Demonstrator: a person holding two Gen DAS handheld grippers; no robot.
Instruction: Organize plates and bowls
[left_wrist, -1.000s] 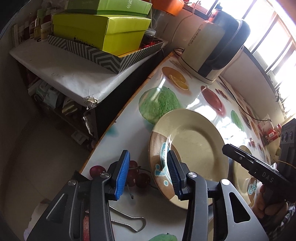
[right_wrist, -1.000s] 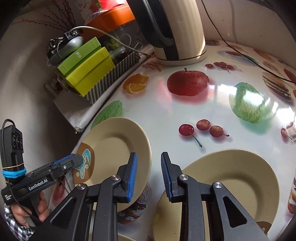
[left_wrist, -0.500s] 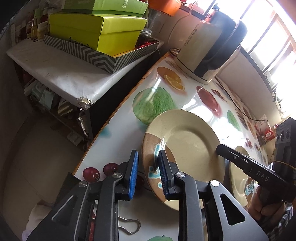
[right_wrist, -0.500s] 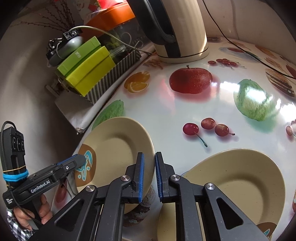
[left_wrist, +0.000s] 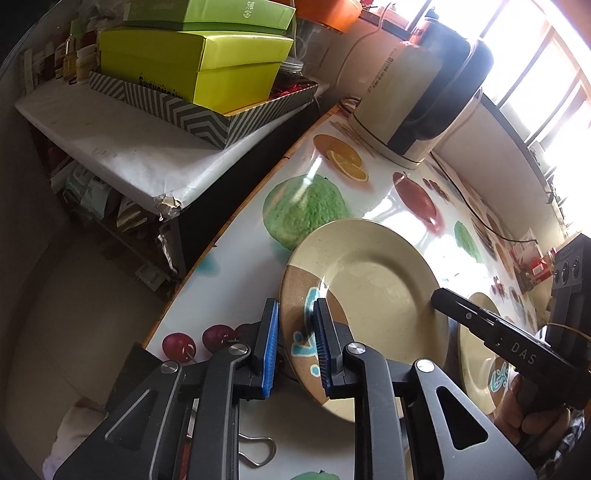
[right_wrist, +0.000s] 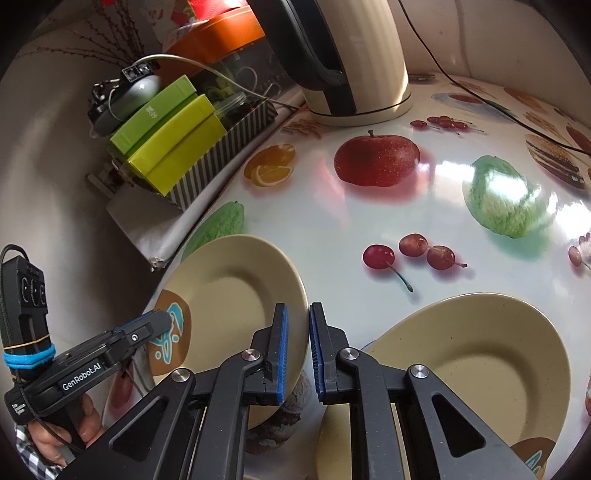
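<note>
A beige plate (left_wrist: 373, 291) with a brown patch and blue drawing lies near the left edge of the fruit-print table (left_wrist: 258, 251). My left gripper (left_wrist: 295, 349) has the plate's near-left rim between its blue pads; its jaws are closing and grip that rim. My right gripper (right_wrist: 297, 343) is shut on the opposite rim of the same plate (right_wrist: 229, 291). Each gripper shows in the other's view: the right gripper (left_wrist: 441, 301) and the left gripper (right_wrist: 166, 321). A second beige plate (right_wrist: 476, 362) lies to the right, also seen as the second plate (left_wrist: 476, 343).
A cream and black kettle (left_wrist: 417, 103) stands at the back with a cable running along the table. Yellow-green boxes (left_wrist: 192, 62) in a striped tray sit on a lower side shelf (left_wrist: 110, 147) left of the table. A binder clip (left_wrist: 255, 450) lies near me.
Both grippers' jaws have come together from open onto the plate's opposite rims. Neither hand has shifted much.
</note>
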